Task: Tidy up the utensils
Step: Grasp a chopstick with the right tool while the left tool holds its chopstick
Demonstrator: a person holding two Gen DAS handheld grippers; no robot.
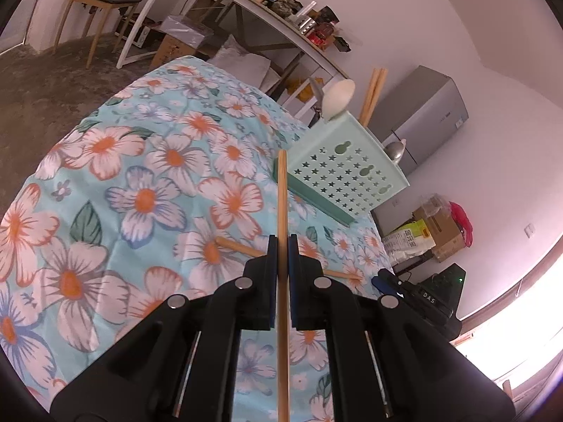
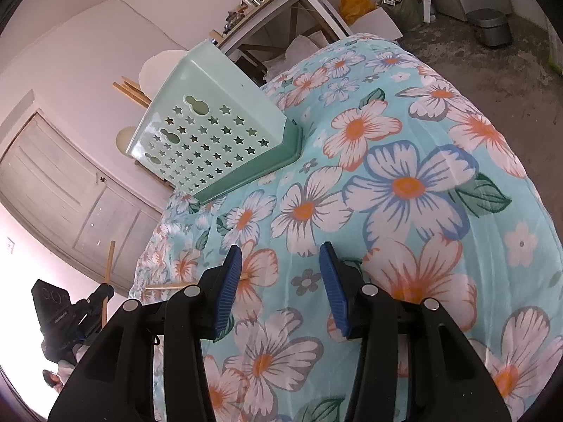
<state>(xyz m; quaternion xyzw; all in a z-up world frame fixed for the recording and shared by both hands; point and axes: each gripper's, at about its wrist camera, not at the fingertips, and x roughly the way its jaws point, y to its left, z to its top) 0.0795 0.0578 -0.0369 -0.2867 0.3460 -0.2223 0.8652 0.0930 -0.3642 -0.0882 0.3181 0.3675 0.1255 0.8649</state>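
My left gripper (image 1: 282, 242) is shut on a wooden chopstick (image 1: 282, 197) that runs upright between the pads, held above the floral tablecloth. A second chopstick (image 1: 239, 246) lies flat on the cloth just beyond the fingers. The mint-green utensil holder (image 1: 346, 168) with star holes stands at the far right of the table, with chopsticks (image 1: 374, 91), a white spoon (image 1: 337, 100) and a metal spoon (image 1: 396, 149) in it. My right gripper (image 2: 281, 263) is open and empty above the cloth. The holder (image 2: 207, 130) is ahead of it to the left. The left gripper (image 2: 95, 299) with its chopstick (image 2: 108, 267) shows at the left edge.
The floral tablecloth (image 1: 140, 176) covers the table, whose edge falls away at the left and far side. A chair (image 1: 102, 3), a white shelf with clutter (image 1: 281, 10) and a grey fridge (image 1: 422, 119) stand behind. In the right wrist view a bin (image 2: 489, 28) stands on the floor.
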